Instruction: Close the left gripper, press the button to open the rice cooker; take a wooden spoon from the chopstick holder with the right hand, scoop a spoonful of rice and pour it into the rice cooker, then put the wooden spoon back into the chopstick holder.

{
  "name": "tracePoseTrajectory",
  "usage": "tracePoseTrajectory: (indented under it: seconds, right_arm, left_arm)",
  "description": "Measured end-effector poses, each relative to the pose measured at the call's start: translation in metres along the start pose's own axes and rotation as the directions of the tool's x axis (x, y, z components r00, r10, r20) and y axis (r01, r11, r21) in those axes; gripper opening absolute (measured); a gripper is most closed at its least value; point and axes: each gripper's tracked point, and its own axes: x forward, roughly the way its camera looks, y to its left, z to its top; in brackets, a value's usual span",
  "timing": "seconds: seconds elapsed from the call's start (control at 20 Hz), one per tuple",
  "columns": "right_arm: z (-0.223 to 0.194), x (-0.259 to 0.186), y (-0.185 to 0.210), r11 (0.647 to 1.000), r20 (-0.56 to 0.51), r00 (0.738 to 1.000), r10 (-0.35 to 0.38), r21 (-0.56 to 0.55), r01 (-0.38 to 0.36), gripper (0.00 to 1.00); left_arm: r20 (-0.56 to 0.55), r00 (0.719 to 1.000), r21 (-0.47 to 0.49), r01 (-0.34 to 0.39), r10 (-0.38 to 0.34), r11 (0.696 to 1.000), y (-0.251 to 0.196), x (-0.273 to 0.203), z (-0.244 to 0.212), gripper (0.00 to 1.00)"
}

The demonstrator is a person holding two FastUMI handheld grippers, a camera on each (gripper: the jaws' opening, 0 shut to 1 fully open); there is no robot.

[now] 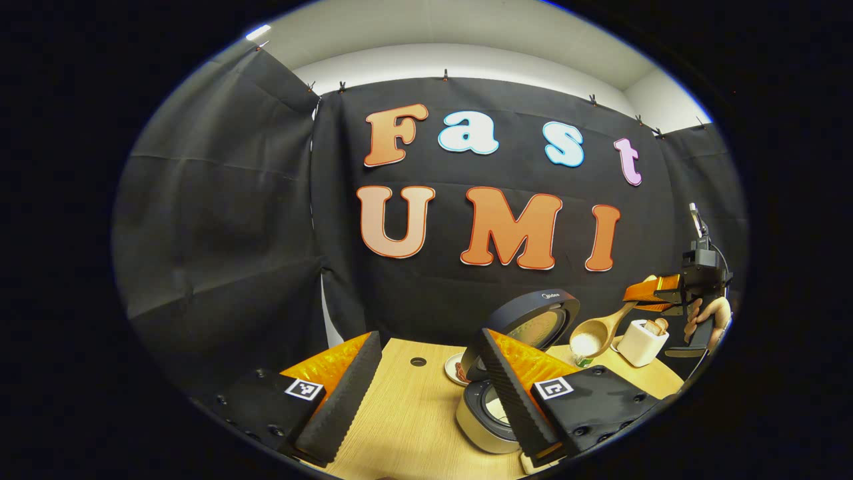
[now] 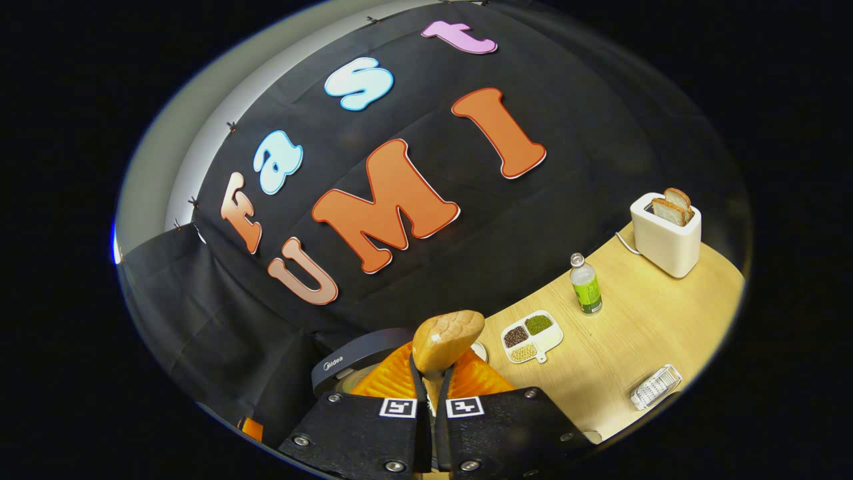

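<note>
The wooden table [image 1: 413, 407] carries the rice cooker [image 1: 483, 417], its lid [image 1: 536, 320] standing raised and open. In the right gripper view a white toaster [image 2: 666, 237] with bread, a green-labelled bottle [image 2: 586, 285], a divided dish of beans [image 2: 531, 335] and a small white grater [image 2: 656, 387] stand well apart on the table. The left gripper [image 1: 426, 383] hangs just beside the cooker, its fingers spread, holding nothing. The right gripper [image 2: 430, 383] is pinched on the wooden spoon [image 2: 446, 340]. In the left gripper view the spoon bowl holds white rice [image 1: 586, 343], raised beside the open lid.
</note>
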Motion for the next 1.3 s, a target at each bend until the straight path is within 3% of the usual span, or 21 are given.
tracePoseTrajectory:
  seconds: [0.55,1.3]
  right_arm:
    - [-0.006,0.001,0.020,0.984,0.018,1.000,0.018,-0.176,-0.015,0.02]
    - [-0.009,-0.009,0.050,0.927,0.050,0.997,0.060,-0.374,-0.037,0.02]
  left_arm:
    - [-0.008,1.000,0.008,0.003,-0.003,1.000,0.006,0.000,-0.006,0.97]
    - [-0.013,1.000,-0.003,-0.003,0.003,1.000,0.015,-0.003,-0.012,0.97]
